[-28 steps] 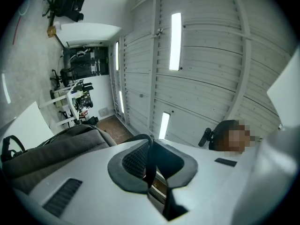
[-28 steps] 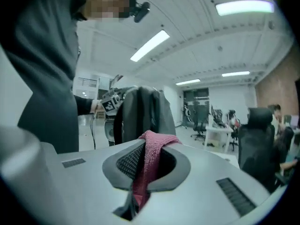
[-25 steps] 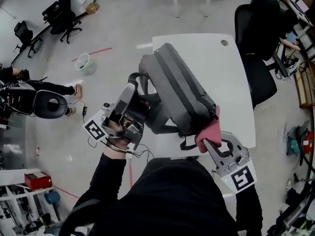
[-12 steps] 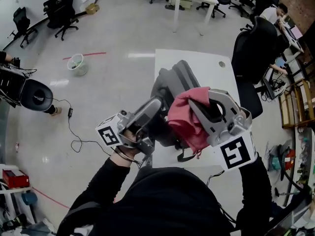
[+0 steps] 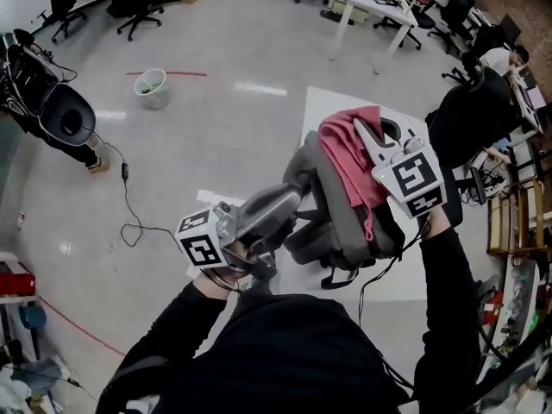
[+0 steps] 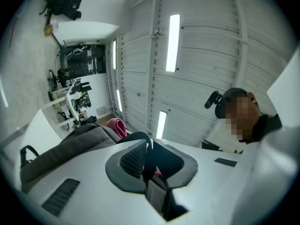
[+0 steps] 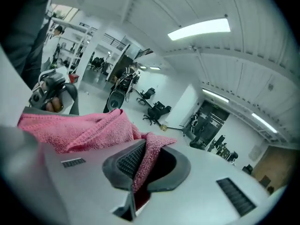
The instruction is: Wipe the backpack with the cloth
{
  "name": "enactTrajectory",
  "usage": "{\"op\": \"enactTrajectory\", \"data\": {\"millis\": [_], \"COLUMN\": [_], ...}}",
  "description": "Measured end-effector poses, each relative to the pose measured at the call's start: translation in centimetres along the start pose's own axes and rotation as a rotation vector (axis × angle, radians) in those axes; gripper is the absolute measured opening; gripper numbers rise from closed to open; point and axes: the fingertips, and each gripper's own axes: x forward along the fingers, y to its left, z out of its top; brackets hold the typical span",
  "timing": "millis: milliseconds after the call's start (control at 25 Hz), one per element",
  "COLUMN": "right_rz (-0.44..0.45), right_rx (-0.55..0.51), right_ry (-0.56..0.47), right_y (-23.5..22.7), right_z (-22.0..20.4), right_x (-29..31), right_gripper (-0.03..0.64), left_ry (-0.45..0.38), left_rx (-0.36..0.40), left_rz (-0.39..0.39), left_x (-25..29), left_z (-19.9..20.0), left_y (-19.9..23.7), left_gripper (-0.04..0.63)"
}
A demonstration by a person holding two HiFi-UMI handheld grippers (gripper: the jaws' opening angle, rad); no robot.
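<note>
The grey backpack (image 5: 345, 218) stands on the white table (image 5: 338, 108), its side also showing in the left gripper view (image 6: 70, 144). My left gripper (image 5: 291, 202) is at its near left side, shut on a black strap (image 6: 146, 150) of the bag. A pink cloth (image 5: 349, 155) is draped over the bag's far top, with my right gripper (image 5: 360, 133) shut on it. In the right gripper view the cloth (image 7: 84, 128) spreads out ahead of the jaws (image 7: 143, 165) and is pinched between them. Its pink edge (image 6: 116, 125) peeks over the bag in the left gripper view.
A black office chair (image 5: 470, 119) stands at the table's right edge. On the floor to the left are a green bin (image 5: 153, 87), a black cable (image 5: 129, 205) and a dark chair (image 5: 60, 115). More desks and chairs stand at the far end.
The right gripper has carried the pink cloth from the bag's near right side up over to its far top. The left gripper shifted with the strap and the bag now stands more upright.
</note>
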Motion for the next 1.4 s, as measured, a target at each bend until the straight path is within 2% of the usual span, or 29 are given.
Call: {"op": "enactTrajectory", "data": {"millis": [80,120,200,280,400,480,600,640,680,760,800,880,1000,1120,1200,1280,1360,1400], "right_rz": [0.005,0.009,0.02,0.025,0.04,0.072,0.077,0.067,0.063,0.091,0.123,0.207,0.314,0.396,0.418,0.404,0.39,0.381], "right_rx": [0.053,0.064,0.072,0.06,0.044,0.071,0.128,0.16,0.192,0.221,0.229,0.24,0.182,0.102,0.016,-0.094,-0.164,-0.19], "right_ry": [-0.037,-0.056,-0.092,-0.114,-0.127,-0.165,-0.289,-0.343,-0.406,-0.54,-0.601,-0.71,-0.844,-0.935,-0.941,-0.894,-0.796,-0.72], "right_y": [0.0,-0.1,-0.2,-0.3,-0.2,0.5,0.5,-0.2,-0.9,-1.7,-1.7,-1.2,0.0,2.2,4.6,7.8,10.3,10.9], "right_z": [0.3,0.5,0.4,0.0,-1.0,-1.4,-1.4,-0.9,-0.3,0.5,1.0,2.1,3.9,6.1,7.7,8.6,8.4,7.7], "right_x": [0.1,0.0,-0.3,-0.5,-0.5,-0.7,-3.0,-4.5,-6.1,-9.7,-11.7,-16.2,-22.8,-26.8,-26.3,-23.4,-19.0,-16.4], "right_gripper": [0.026,0.026,0.026,0.026,0.026,0.026,0.026,0.026,0.026,0.026,0.026,0.026,0.026,0.026,0.026,0.026,0.026,0.026], "left_ry": [0.017,0.015,0.027,0.107,0.26,0.292,0.236,0.233,0.24,0.266,0.278,0.288,0.303,0.342,0.404,0.495,0.566,0.595], "left_rx": [0.099,0.157,0.28,0.378,0.417,0.362,0.172,0.15,0.159,0.223,0.257,0.316,0.413,0.48,0.551,0.685,0.831,0.879], "left_rz": [0.101,0.176,0.344,0.47,0.619,0.695,0.687,0.687,0.697,0.726,0.735,0.744,0.774,0.794,0.802,0.808,0.787,0.766], "left_x": [-1.1,-1.9,-3.6,-4.2,-2.3,-1.0,1.1,2.0,2.8,4.1,4.5,5.1,5.1,4.7,4.5,4.6,5.2,5.7], "left_z": [0.3,0.8,1.6,1.0,-2.6,-5.0,-7.3,-7.9,-8.3,-8.6,-8.6,-8.5,-7.8,-6.9,-6.2,-5.2,-4.0,-3.6], "left_y": [0.2,0.3,0.2,-0.8,-0.3,1.7,3.4,3.6,3.6,3.1,2.7,1.8,0.8,0.6,0.5,0.3,0.0,0.1], "left_gripper": [0.041,0.067,0.168,0.194,0.254,0.319,0.324,0.324,0.324,0.322,0.296,0.178,0.075,0.064,0.063,0.063,0.042,0.041]}}
